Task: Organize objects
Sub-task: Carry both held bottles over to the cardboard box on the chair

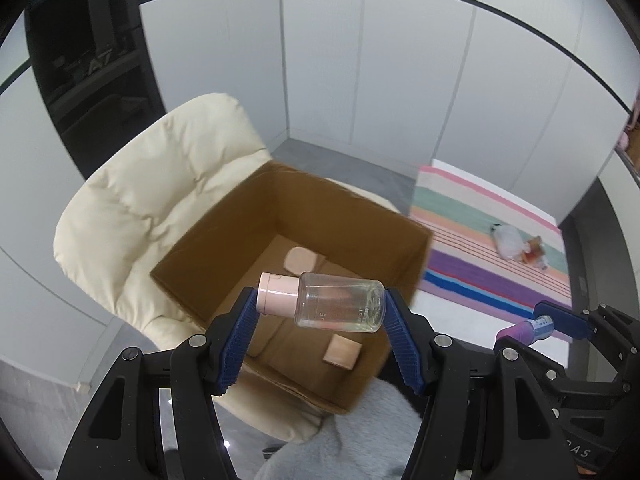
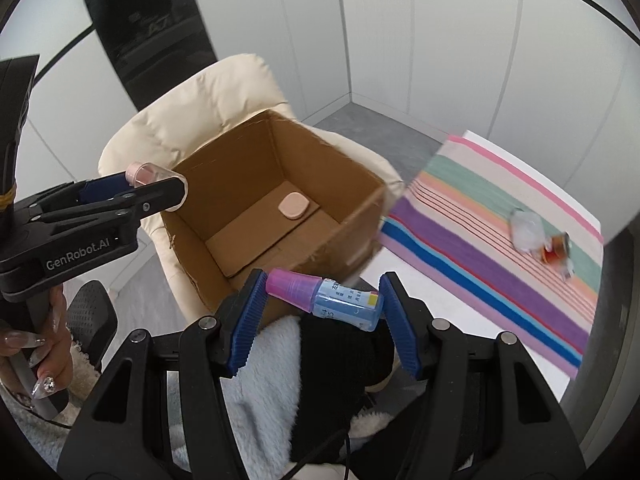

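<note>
We see the left gripper (image 1: 320, 310) with fingers (image 1: 240, 340) about half apart, clamped end to end on a clear bottle (image 1: 320, 302) with a pink cap, above the open cardboard box (image 1: 224, 240) on the cream chair (image 1: 160, 184); right gripper (image 2: 323, 298) fingers (image 2: 248, 316) likewise clamped on a small blue bottle (image 2: 340, 304), magenta cap, just beside the box's near wall; striped cloth (image 2: 500, 260) to the right carries two more items.

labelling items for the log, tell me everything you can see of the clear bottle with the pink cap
The clear bottle is small, round, see-through plastic with faint print and a pale pink cap. It looks nearly empty. It lies sideways, cap to the left, clamped end to end between the blue ribbed pads of the left hand-held gripper, in the air above the open cardboard box.
</note>
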`<state>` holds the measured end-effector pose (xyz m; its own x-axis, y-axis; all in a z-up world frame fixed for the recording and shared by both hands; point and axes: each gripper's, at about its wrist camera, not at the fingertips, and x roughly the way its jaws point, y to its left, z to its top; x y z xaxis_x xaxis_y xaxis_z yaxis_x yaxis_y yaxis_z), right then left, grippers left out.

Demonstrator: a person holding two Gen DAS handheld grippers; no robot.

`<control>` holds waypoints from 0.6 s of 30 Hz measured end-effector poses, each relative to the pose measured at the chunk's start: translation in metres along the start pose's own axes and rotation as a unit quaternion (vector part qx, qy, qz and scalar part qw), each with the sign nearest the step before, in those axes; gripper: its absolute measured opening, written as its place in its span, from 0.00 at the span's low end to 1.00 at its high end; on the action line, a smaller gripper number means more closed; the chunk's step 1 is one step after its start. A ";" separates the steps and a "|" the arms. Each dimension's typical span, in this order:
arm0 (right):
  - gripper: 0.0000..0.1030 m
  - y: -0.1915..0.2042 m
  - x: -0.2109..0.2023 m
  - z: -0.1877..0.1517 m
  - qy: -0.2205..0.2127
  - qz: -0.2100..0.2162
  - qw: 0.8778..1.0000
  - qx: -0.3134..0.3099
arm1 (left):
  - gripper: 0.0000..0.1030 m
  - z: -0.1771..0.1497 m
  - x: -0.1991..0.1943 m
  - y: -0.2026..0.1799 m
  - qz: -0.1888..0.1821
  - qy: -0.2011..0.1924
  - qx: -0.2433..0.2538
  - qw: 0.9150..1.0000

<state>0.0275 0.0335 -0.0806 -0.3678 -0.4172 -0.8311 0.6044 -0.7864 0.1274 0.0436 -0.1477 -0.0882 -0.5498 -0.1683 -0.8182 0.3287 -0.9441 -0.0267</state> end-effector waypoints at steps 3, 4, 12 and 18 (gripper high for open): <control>0.59 0.009 0.019 0.015 0.009 -0.001 1.000 -0.011 | 0.62 0.008 0.014 0.010 0.021 0.000 -0.008 1.000; 0.59 0.012 0.027 0.020 0.013 -0.003 1.000 -0.016 | 0.62 0.010 0.018 0.014 0.028 0.000 -0.010 1.000; 0.59 0.031 0.082 0.057 0.026 -0.008 0.999 -0.042 | 0.62 0.019 0.079 0.039 0.086 0.032 -0.004 0.996; 0.59 0.050 0.118 0.077 0.014 -0.038 0.997 -0.063 | 0.62 0.020 0.114 0.058 0.087 0.056 -0.014 0.995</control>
<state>-0.0396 -0.0902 -0.1309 -0.3968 -0.3446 -0.8507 0.6603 -0.7510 -0.0038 -0.0156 -0.2272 -0.1711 -0.3938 -0.2931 -0.8712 0.4337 -0.8949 0.1050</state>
